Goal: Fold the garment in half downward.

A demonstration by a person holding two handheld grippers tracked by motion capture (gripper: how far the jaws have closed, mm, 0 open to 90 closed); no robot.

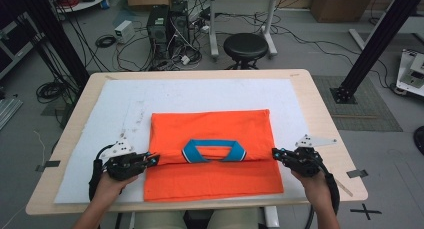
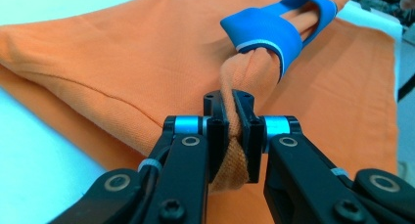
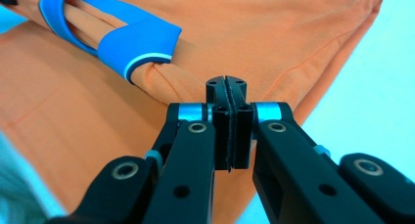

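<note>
An orange shirt (image 1: 212, 154) lies folded flat on a white mat (image 1: 120, 104) that covers most of the bench (image 1: 320, 104). The shirt sits toward the near edge of the bench, roughly midway between its left and right edges, with its lower hem just short of the mat's near border. Its blue collar (image 1: 214, 151) faces up in the middle of the cloth, on a fold line that runs across the shirt from side to side. No container stands on the bench.

The left gripper (image 1: 152, 159) is at the shirt's left edge, level with that fold line, held in the person's left hand (image 1: 107, 186) near the bench's near-left corner. In the left gripper view its jaws are closed on a bunched ridge of the orange cloth (image 2: 230, 150), which is pinched between the pads and runs on from them up to the blue collar (image 2: 266, 35).

The right gripper (image 1: 276, 153) is at the shirt's right edge, on the same fold line, held in the right hand (image 1: 312, 186) toward the near-right corner. In the right gripper view its jaws stand pressed together with almost no gap between the pads; the folded orange cloth (image 3: 171, 82) runs right up to their tips from the collar (image 3: 137, 43), so they pinch a thin edge of the shirt there. How much cloth lies between the pads cannot be made out.

Both grippers point inward, toward each other across the shirt.
</note>
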